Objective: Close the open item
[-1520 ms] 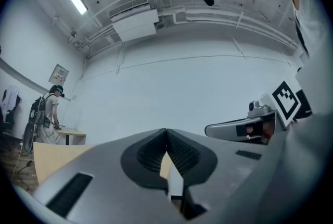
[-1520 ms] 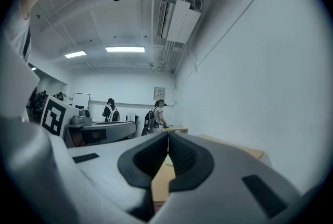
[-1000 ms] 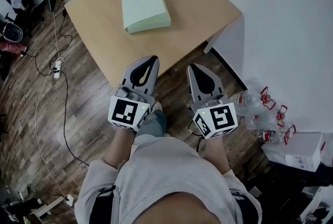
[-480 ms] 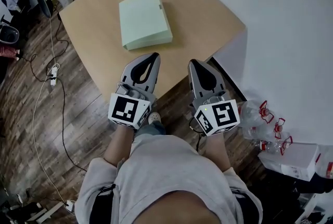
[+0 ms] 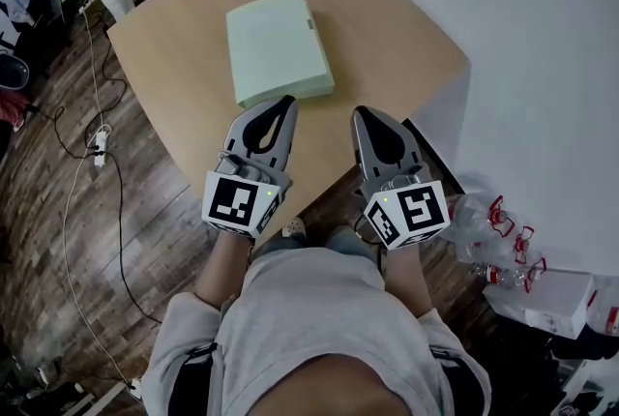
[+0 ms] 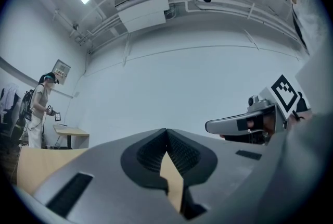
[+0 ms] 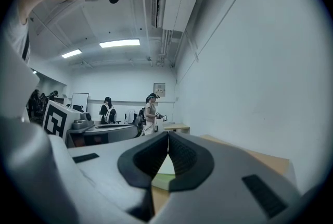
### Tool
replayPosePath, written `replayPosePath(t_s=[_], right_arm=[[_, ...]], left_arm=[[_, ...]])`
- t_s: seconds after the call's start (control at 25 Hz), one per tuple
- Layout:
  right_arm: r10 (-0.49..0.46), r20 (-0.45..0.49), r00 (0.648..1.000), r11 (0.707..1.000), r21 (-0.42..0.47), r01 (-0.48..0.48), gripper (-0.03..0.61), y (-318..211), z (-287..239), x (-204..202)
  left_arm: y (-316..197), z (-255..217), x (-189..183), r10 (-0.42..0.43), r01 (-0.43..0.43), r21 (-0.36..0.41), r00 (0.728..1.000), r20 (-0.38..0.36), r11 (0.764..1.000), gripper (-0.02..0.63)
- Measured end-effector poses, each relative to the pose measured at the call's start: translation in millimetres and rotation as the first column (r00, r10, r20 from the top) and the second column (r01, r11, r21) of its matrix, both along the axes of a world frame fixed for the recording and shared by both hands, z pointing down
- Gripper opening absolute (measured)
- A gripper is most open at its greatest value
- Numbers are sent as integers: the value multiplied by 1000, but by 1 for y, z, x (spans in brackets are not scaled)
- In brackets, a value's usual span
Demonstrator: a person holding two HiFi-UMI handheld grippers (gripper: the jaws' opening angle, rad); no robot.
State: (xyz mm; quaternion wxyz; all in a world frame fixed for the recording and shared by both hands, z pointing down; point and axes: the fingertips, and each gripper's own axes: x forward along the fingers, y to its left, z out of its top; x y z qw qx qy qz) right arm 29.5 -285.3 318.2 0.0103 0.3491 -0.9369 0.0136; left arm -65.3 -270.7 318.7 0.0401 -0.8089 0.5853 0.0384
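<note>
You hold both arms out level, side by side, over the near edge of the light wooden table. Your left gripper and right gripper are clenched on nothing. The pale green flat folder lies just past the left tip.

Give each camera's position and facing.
Head view: on the head, facing steeply down: table, green folder, left gripper, right gripper, torso.
Left gripper view: on left gripper, along its shut jaws toward a wall; right gripper alongside.
Right gripper view: on right gripper, along its shut jaws toward the green folder.
Shared: all show the table.
</note>
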Motion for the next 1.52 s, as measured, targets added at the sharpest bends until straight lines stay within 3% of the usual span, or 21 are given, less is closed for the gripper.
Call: replayPosePath(t_s=[0.36, 0.84, 1.2, 1.52], right_arm=[[-29, -29, 999, 999, -14, 29, 9, -33, 6, -10], [-173, -26, 985, 985, -31, 172, 9, -102, 11, -10], [-310, -16, 951, 950, -40, 309, 9, -158, 9, -13], [-446, -5, 895, 894, -58, 445, 9, -186, 14, -17]], left_arm=[[-32, 9, -12, -22, 22, -21, 1000, -11, 1000, 15], [-85, 22, -5, -168, 169, -46, 985, 31, 985, 15], [-124, 23, 1, -288, 293, -52, 954, 83, 955, 15], [-141, 40, 13, -384, 399, -81, 910, 158, 913, 17]])
